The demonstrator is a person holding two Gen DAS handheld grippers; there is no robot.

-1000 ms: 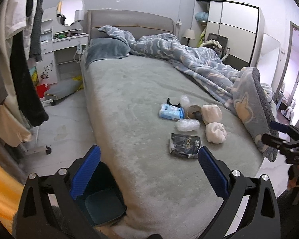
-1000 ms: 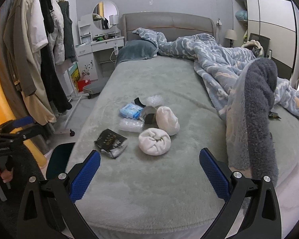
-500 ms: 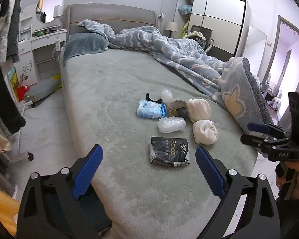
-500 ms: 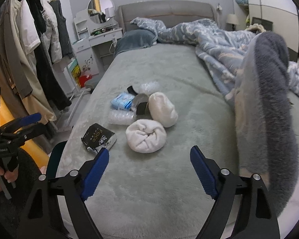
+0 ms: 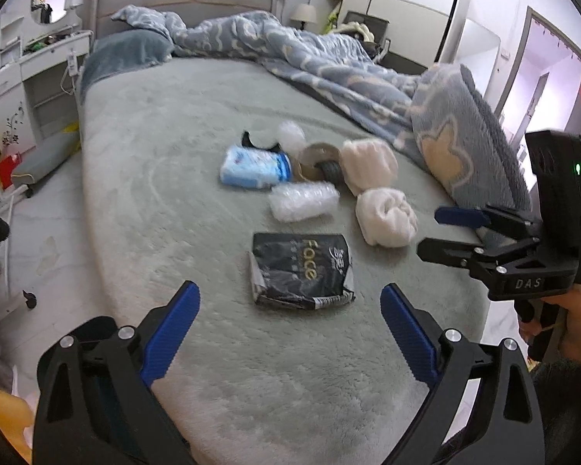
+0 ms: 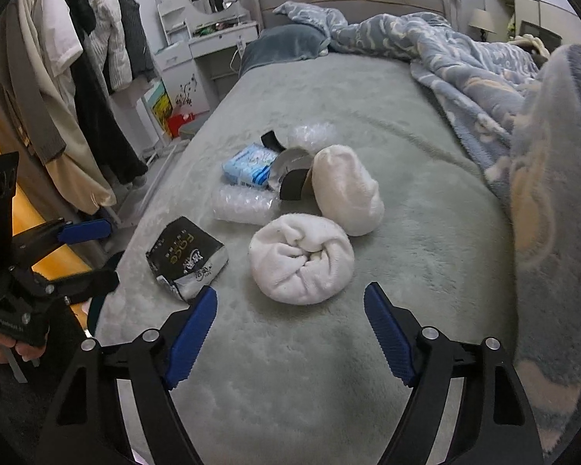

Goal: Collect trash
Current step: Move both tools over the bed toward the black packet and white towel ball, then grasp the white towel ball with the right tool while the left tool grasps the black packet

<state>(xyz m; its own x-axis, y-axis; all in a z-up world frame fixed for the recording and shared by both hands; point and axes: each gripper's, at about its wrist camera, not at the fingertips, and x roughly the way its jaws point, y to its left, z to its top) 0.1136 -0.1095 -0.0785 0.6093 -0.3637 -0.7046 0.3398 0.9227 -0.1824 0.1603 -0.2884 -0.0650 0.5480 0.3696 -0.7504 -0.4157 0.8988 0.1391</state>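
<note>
- My left hand-held gripper [image 5: 290, 310] hangs over the near edge of a bed [image 5: 155, 162], its blue-padded jaws spread wide with nothing between them.
- Just beyond its tips, at 12 o'clock, lies a black foil packet [image 5: 302, 269] printed with the word "face", flat on the grey-green plush bed cover.
- My right hand-held gripper [image 6: 290, 312] is released too, its jaws standing apart and empty over the same cover; it also shows in the left view at 3 o'clock [image 5: 430, 232], with a hand [image 5: 577, 325] on its grip.
- Directly ahead of the right tips, at 12 o'clock, sits a rolled white towel [image 6: 302, 259]; it lies outside the jaws.
- A second rolled white towel [image 6: 346, 190] lies just behind the first, touching it.
- In the right view the black packet lies at 10 o'clock, near the bed's left edge.
- Further up the bed is a small cluster of litter: a light blue tissue pack [image 5: 255, 166], a clear crumpled plastic wrapper [image 5: 304, 201], a roll of tape [image 5: 317, 161], a black scrap [image 5: 251, 141] and another clear plastic piece [image 5: 290, 133], all close together.
- A blue patterned blanket [image 5: 329, 66] is heaped along the bed's right side, from 12 to 3 o'clock.
- Clothes [image 6: 58, 77] hang on a rack at 9 o'clock in the right view.
</note>
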